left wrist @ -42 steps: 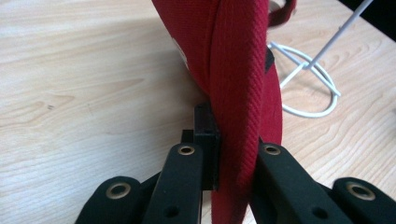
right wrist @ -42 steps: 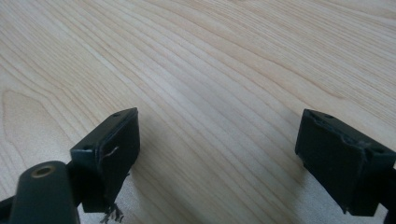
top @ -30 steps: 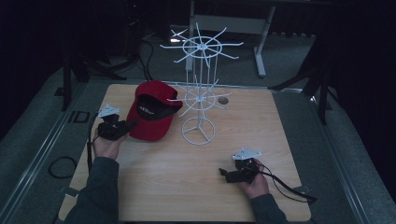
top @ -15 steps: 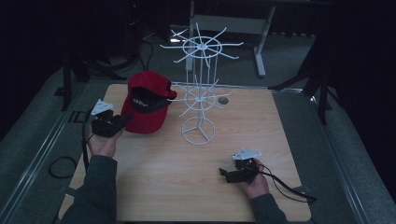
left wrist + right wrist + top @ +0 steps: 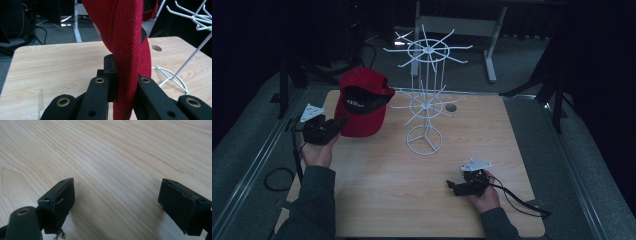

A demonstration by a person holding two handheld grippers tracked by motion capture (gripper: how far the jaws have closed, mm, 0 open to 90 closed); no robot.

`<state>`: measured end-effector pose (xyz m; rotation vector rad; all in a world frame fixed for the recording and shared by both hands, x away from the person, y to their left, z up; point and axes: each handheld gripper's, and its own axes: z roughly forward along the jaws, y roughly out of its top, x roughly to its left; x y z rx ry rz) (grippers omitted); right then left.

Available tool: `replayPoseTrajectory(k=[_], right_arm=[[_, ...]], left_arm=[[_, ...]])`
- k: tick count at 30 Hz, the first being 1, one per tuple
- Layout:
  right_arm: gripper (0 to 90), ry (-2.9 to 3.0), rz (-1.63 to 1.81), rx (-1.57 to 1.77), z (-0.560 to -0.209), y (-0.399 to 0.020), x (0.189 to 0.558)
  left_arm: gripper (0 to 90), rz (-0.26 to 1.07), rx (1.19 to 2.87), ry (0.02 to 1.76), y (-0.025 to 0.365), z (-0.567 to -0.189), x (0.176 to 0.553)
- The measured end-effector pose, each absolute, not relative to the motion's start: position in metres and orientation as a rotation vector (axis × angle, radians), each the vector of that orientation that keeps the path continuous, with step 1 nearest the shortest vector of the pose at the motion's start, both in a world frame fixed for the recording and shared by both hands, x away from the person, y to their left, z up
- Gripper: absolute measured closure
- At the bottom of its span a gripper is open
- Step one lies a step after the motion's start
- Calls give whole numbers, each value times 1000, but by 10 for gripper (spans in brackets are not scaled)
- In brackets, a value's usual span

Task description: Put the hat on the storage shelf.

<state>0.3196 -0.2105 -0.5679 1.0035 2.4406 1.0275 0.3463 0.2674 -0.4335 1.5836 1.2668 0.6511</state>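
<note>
A red cap [image 5: 362, 102] with a dark inside hangs tilted above the table's far left, beside the white wire rack [image 5: 427, 100]. My left gripper [image 5: 341, 122] grips it from the near-left side. In the left gripper view the cap's red fabric [image 5: 125, 37] runs upright between the black jaws, and the left gripper [image 5: 126, 75] is shut on it. My right gripper [image 5: 452, 186] rests low at the near right of the table, held by a hand. In its own view the right gripper [image 5: 120, 195] stands open over bare wood, with nothing between the jaws.
The wooden table [image 5: 377, 200] has a small round hole [image 5: 451, 107] behind the rack's ring base [image 5: 424, 140]. The rack's spokes [image 5: 195, 17] reach out close to the cap. Cables trail from both grippers. Dark floor and table legs lie beyond the far edge.
The left gripper has risen and drawn leftward with the cap, which has come up off the table and tipped more upright. The right gripper has not moved.
</note>
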Motion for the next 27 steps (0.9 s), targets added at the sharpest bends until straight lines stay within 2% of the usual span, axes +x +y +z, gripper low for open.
replayPoseTrajectory(k=[13,27], right_arm=[[137,2440,1027,1000,-568,-211,320],[136,2439,1029,1001,-568,-211,320]], left_arm=[[861,711,1520,1237,268,-416,341],[860,716,1440,1211,264,-403,336]])
